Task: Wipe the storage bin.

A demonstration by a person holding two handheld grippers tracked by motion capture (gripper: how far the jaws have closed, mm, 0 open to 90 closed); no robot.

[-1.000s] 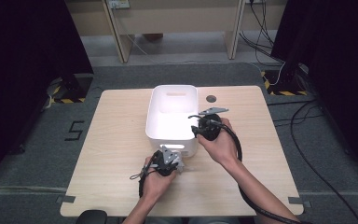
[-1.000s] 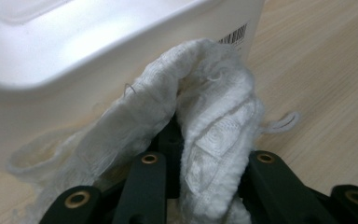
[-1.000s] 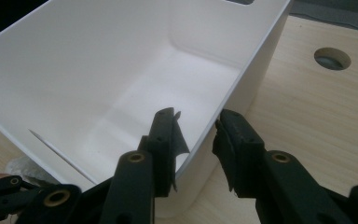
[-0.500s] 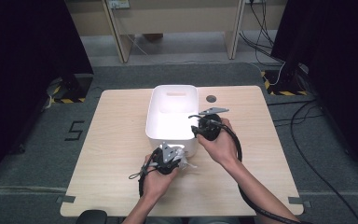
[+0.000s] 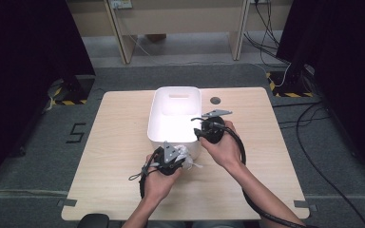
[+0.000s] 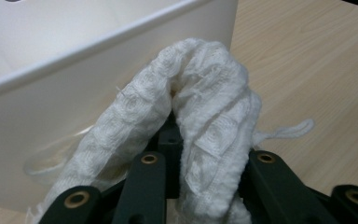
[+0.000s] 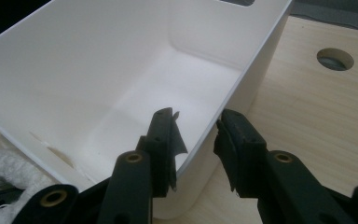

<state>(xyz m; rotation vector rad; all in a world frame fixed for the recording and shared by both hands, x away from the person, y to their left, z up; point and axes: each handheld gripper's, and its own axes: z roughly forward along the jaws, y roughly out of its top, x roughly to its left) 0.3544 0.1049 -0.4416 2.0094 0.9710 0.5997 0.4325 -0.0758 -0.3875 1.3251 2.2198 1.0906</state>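
Observation:
A white plastic bin [image 5: 173,102] stands in the middle of the wooden table [image 5: 119,142]. My left gripper [image 5: 177,157] is shut on a bunched white textured cloth [image 6: 205,107], held just off the table against the bin's near wall [image 6: 74,102]. A thin loop of the cloth [image 6: 293,128] hangs out to the side. My right gripper [image 7: 196,123] straddles the bin's right wall near its front corner, one jaw inside and one outside, closed on the rim [image 7: 256,60]. The bin's inside [image 7: 135,88] looks empty.
A round cable hole [image 5: 215,100] sits in the table behind the bin's right side. Black cables trail from both grippers toward the table's near edge. Bare wood lies left and right of the bin.
My left gripper has lifted a little with the cloth, staying by the bin's near wall. The right gripper and the bin have not moved.

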